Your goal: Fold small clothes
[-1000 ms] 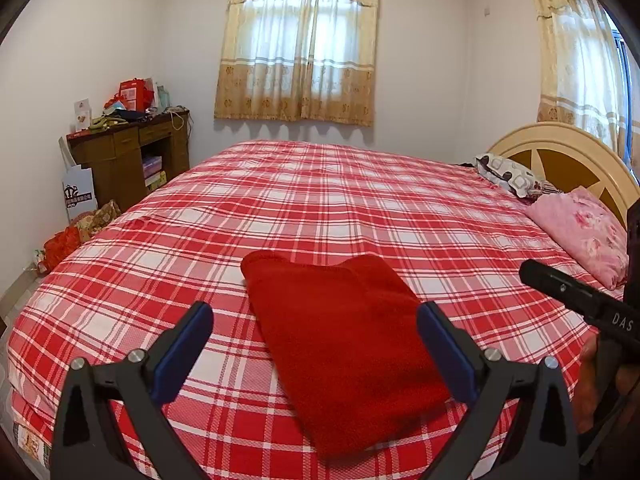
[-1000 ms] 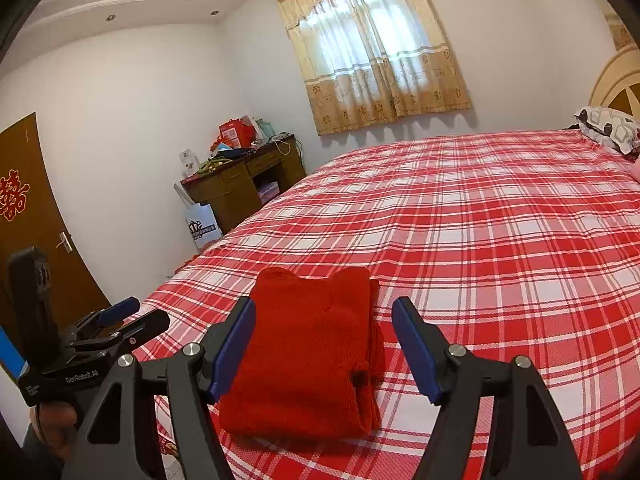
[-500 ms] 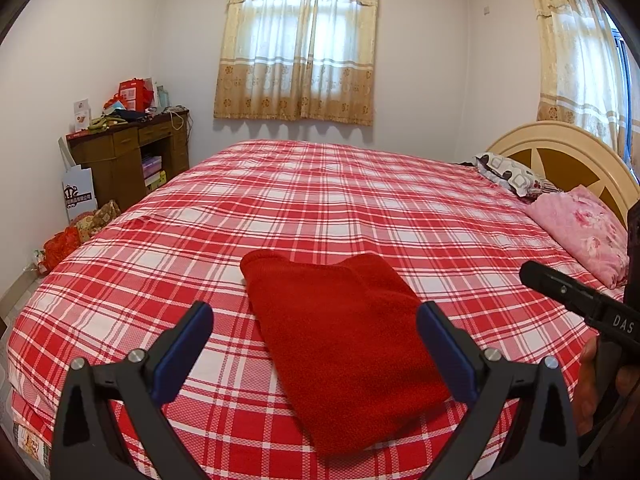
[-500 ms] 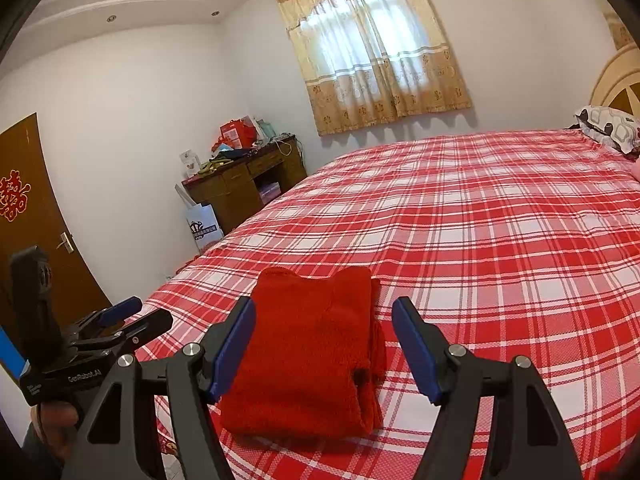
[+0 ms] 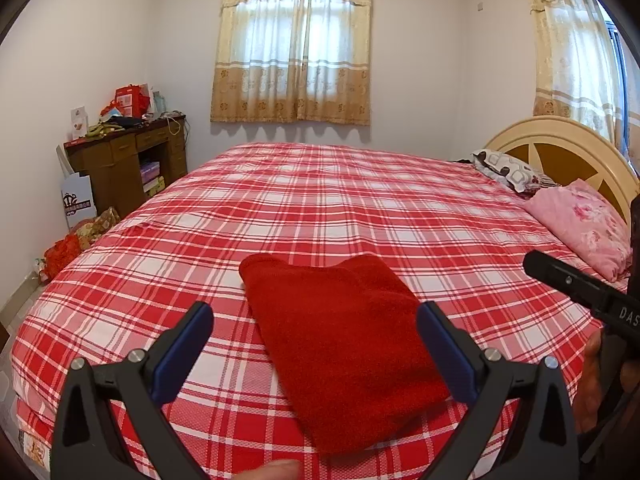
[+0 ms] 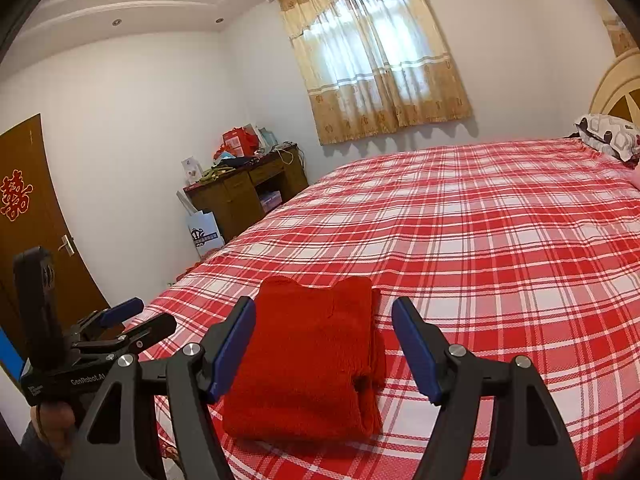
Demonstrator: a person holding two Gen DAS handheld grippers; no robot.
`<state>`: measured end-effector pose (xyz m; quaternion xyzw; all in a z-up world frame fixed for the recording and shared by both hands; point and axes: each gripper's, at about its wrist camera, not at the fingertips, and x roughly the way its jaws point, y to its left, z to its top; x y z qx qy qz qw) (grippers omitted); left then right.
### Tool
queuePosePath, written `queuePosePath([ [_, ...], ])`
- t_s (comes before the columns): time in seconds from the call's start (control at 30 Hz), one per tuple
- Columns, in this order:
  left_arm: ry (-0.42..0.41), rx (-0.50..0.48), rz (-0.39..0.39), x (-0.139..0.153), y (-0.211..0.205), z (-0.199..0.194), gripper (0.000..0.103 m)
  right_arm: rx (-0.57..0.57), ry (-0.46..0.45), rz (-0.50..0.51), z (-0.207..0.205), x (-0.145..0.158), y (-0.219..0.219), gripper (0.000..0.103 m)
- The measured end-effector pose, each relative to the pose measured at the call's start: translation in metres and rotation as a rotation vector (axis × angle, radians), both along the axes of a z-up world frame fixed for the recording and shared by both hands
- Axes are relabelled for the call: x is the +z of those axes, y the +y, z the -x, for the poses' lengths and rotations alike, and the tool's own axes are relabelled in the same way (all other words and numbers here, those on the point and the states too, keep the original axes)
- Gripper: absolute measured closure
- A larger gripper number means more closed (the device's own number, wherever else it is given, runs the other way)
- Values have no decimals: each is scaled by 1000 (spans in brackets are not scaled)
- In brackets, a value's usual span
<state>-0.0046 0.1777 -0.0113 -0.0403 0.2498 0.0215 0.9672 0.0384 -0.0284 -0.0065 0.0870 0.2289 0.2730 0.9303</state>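
Left wrist view: left hand-held gripper [image 5: 314,330] spread wide, holding nothing, blue-padded fingers [image 5: 182,350] either side of the frame bottom, raised above the bed [image 5: 360,200]. Folded red garment [image 5: 340,340] lies flat on the red-and-white plaid bedspread, near the bed's close edge, seen between the two fingers, not touched by them. Neat rectangle, long side running away from the camera at a slant. Right hand-held gripper [image 5: 576,284] comes in at the right edge as a black bar with partial lettering; from here cannot tell how its jaws stand. Pink floral pillow [image 5: 584,228] and a patterned pillow [image 5: 504,168] by the cream headboard [image 5: 560,140]. Wooden table [image 5: 128,152] with clutter on top at the left wall, white paper bag [image 5: 78,202] beside it. Curtained window [image 5: 294,52] behind the bed.

Right wrist view: right hand-held gripper [image 6: 324,346] spread wide, nothing held, above the bed [image 6: 500,220]. Red garment [image 6: 312,356] sits between its fingers [image 6: 232,348] in frame, folded, layered edges showing on its right side. Left hand-held gripper [image 6: 132,318] at lower left, off the bed's edge, jaws parted, nothing in them. Brown door [image 6: 36,232] with a red paper decoration at far left. Table [image 6: 244,188] and bag [image 6: 204,232] against the wall.
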Motion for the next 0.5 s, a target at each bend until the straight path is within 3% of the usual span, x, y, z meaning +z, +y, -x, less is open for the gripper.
queuePosePath([
  [0.5, 15, 53, 12, -5, 17, -4, 0, 7, 10, 12, 0, -4, 3, 32],
])
